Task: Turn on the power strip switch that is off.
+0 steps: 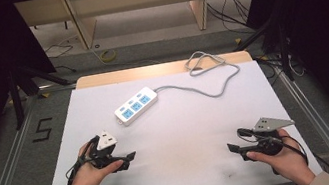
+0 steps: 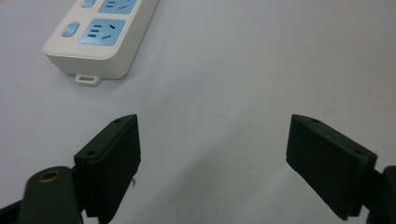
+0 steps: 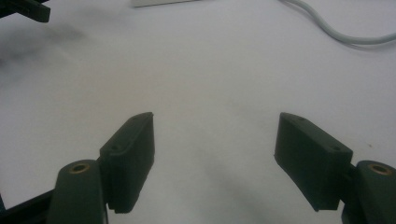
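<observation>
On table [image 1: 185, 134] power strip [image 1: 136, 106] lies diagonal, cord end far-right

Left hand-held gripper [image 1: 130, 158] and right hand-held gripper [image 1: 232, 148] face inward, jaws spread wide.

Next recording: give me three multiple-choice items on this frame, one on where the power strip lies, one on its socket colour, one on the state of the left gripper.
1. Where does the power strip lie on the table?
A. between the two grippers
B. beyond the left gripper, toward the far edge
C. at the near right corner

2. What colour are its socket faces?
A. blue
B. red
C. black

3. How is the left gripper?
A. shut on the strip
B. shut on the cord
C. open, holding nothing

Answers: 1 B, the high view shows it past that gripper, nearer the far edge. 2 A, blue faces on a white body. 3 C, the left gripper view shows the jaws wide apart over bare table.
</observation>
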Action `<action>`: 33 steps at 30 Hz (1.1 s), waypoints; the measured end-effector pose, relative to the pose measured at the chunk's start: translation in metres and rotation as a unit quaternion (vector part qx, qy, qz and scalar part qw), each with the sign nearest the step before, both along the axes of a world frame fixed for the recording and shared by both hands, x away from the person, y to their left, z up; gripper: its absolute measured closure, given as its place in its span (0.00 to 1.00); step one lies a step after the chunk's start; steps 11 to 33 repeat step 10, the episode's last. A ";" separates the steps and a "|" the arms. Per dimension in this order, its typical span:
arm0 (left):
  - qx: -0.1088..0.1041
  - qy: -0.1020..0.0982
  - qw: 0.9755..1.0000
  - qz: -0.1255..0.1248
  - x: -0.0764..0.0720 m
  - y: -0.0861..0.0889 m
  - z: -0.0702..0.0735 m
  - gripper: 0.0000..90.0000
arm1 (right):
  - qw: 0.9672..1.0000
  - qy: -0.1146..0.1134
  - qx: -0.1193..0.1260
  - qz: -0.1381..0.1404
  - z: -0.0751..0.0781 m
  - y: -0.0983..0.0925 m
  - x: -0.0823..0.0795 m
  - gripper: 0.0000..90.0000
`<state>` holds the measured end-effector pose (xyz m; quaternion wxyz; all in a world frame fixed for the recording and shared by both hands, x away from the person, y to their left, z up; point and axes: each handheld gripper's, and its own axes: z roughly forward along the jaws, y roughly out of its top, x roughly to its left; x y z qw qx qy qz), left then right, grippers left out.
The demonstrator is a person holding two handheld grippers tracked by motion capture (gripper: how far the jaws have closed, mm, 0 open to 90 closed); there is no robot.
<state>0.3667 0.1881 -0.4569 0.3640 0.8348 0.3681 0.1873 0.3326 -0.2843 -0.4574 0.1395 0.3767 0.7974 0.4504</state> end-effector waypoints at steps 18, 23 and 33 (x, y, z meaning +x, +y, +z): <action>0.002 -0.003 1.000 0.003 0.000 0.000 -0.001 0.19 | 1.000 -0.002 0.004 -0.003 0.001 -0.002 0.000 0.33; 0.002 -0.003 1.000 0.003 0.000 0.000 -0.001 0.19 | 1.000 -0.002 0.004 -0.003 0.001 -0.002 0.000 0.33; 0.002 -0.003 1.000 0.003 0.000 0.000 -0.001 0.19 | 1.000 -0.002 0.004 -0.003 0.001 -0.002 0.000 0.33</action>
